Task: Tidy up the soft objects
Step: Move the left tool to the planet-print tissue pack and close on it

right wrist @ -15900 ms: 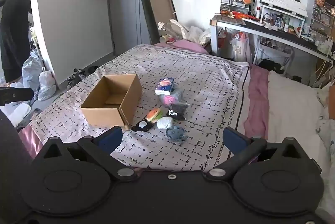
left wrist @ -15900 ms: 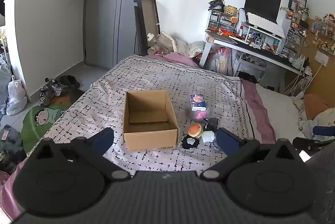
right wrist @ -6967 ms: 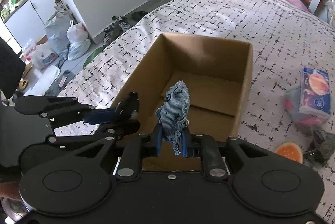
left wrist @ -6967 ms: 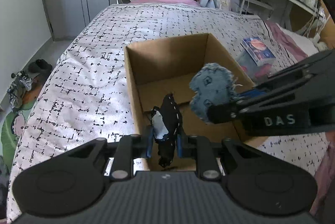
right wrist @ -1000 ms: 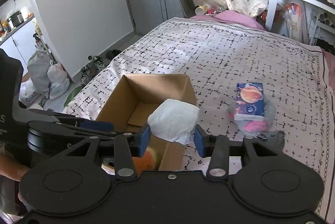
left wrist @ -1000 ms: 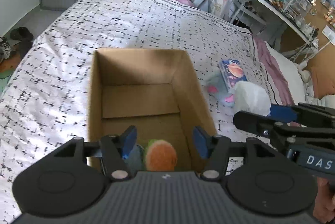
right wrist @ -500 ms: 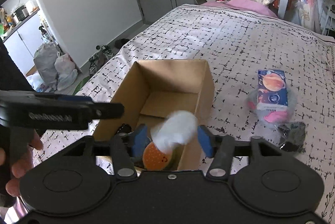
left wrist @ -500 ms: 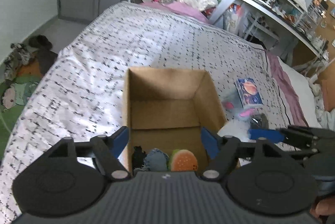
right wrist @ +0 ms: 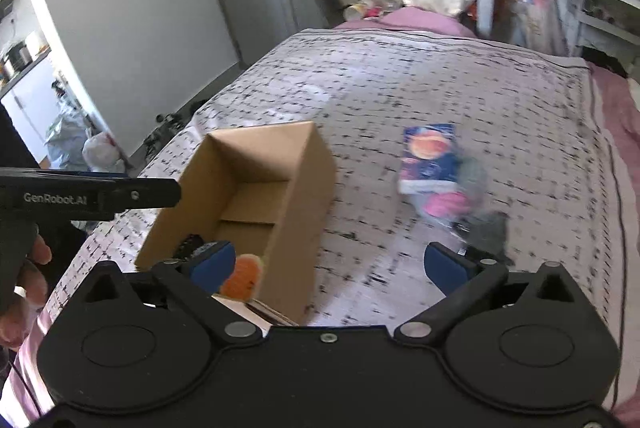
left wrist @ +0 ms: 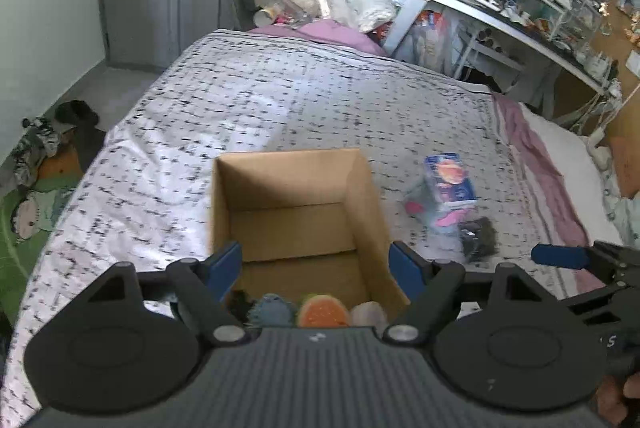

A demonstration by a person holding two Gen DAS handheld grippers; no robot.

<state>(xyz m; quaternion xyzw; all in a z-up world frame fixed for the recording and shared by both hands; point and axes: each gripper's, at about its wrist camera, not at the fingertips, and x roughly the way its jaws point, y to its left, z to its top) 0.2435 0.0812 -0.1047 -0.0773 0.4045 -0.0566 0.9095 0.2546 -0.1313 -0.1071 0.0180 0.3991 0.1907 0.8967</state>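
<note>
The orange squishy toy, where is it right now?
It sits inside the cardboard box at its near end, seen low in the left wrist view: the orange toy lies between a blue denim toy and a white one.

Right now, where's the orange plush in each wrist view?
Left wrist: orange plush at bottom centre, inside the cardboard box at its near end, just above the gripper body.
Right wrist: orange plush at lower left, inside the box, beside the blue finger.
Shared landmark: tissue pack on the bedspread.
</note>
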